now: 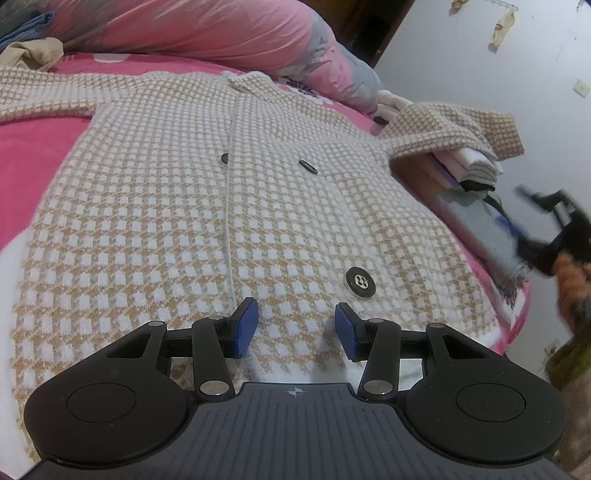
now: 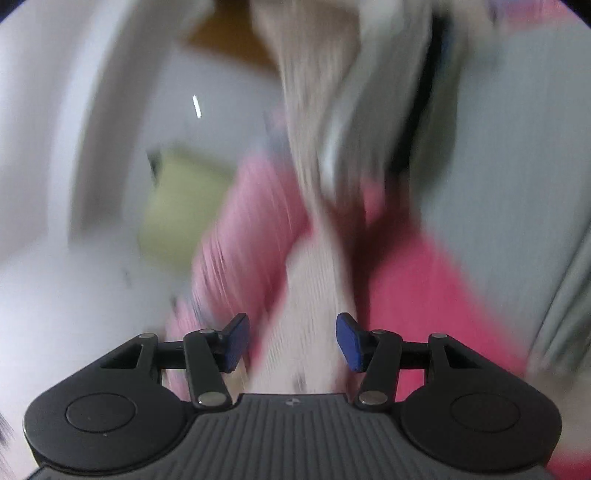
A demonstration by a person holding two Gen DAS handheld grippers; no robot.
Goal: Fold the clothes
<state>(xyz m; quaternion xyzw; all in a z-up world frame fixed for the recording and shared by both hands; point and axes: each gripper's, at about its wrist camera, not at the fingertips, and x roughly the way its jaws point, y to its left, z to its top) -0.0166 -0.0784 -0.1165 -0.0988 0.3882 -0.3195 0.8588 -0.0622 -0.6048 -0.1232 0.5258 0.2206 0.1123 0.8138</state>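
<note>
So the cardigan [image 1: 177, 206] is the main thing here: a chunky knit in a tan-and-white check, laid flat and face-up across the pink bedspread [image 1: 33, 155]. Three dark round buttons show on its front: a big one with a shiny metal centre [image 1: 361, 282] nearest the hem, and two smaller ones [image 1: 307, 166] [image 1: 224, 158] further up toward the collar. One sleeve stretches off to the far left; the other sleeve [image 1: 458, 129] is draped over a stack of folded clothes [image 1: 476, 166] just beside the cardigan's right edge.

Behind the collar sits a puffy pink-and-grey quilt [image 1: 229, 33], smooth and rounded.

The left gripper [image 1: 296, 326] hovers right over the cardigan's hem, blue ribbed pads apart, nothing pinched between them.

The right gripper [image 2: 291, 341] shows in its own view with its blue pads apart too. Beyond it everything is badly smeared, just a pale knit strip over pink, and I can't tell if the pads touch the cloth. From the left view it's a dark blur [image 1: 550, 229] off the cardigan's right side, past the stack.
</note>
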